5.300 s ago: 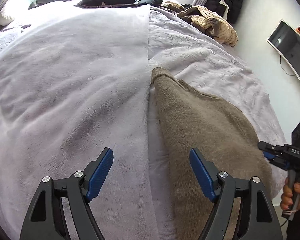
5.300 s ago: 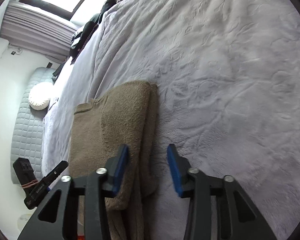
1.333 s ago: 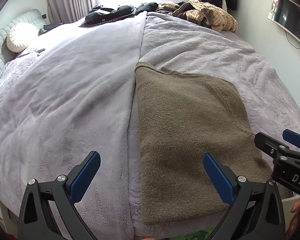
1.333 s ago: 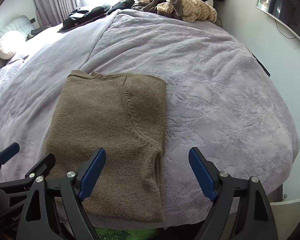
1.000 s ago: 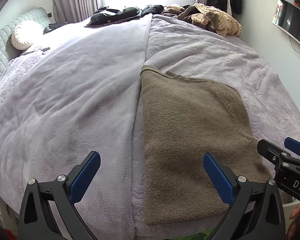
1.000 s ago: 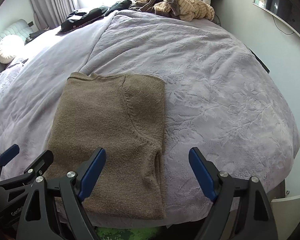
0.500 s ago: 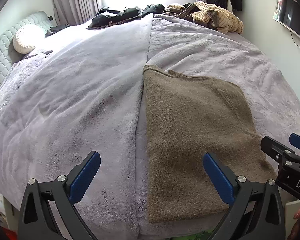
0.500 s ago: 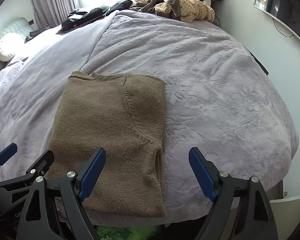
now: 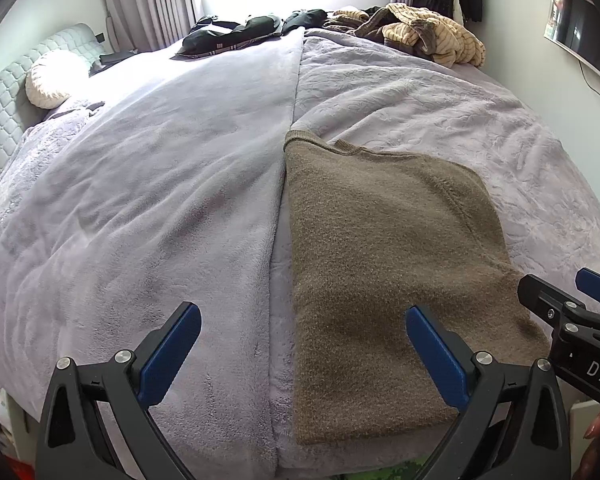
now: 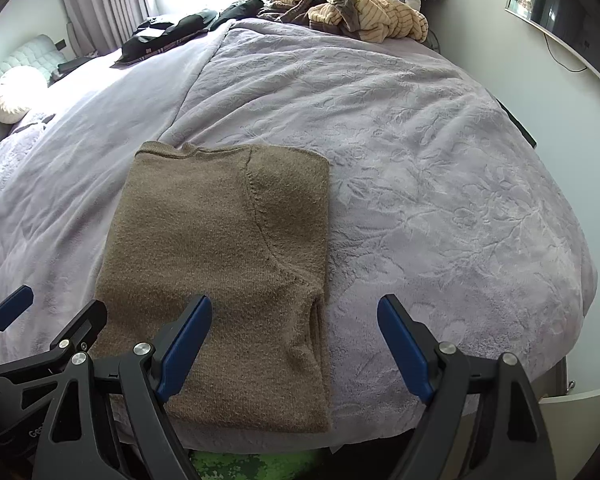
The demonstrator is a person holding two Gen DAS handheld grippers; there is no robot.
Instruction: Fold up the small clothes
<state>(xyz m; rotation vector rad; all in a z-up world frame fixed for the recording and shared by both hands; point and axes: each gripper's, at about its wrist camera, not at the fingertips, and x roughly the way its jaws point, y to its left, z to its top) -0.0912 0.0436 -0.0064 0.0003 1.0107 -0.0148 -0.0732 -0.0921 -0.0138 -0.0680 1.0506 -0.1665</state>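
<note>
A brown knitted sweater [image 9: 384,264] [image 10: 228,264] lies folded into a long rectangle on the lilac bed cover [image 9: 140,200] [image 10: 440,208], its near end at the bed's front edge. My left gripper [image 9: 300,344] hovers open above the sweater's left edge, nothing between its blue pads. My right gripper [image 10: 294,344] hovers open over the sweater's right near corner, also holding nothing. Each gripper shows at the edge of the other's view, the right gripper [image 9: 572,320] beside the sweater's right side and the left gripper [image 10: 40,328] beside its left side.
A heap of tan striped and brown clothes [image 9: 420,32] [image 10: 360,12] and dark garments [image 9: 236,34] [image 10: 172,30] lie at the far end of the bed. A round white cushion [image 9: 54,78] rests by the quilted headboard. A wall screen [image 10: 560,12] hangs at right.
Five seconds ago both grippers were low and close over the sweater, the right one narrower; now both are raised back, wide open. Over the last second nothing has visibly moved.
</note>
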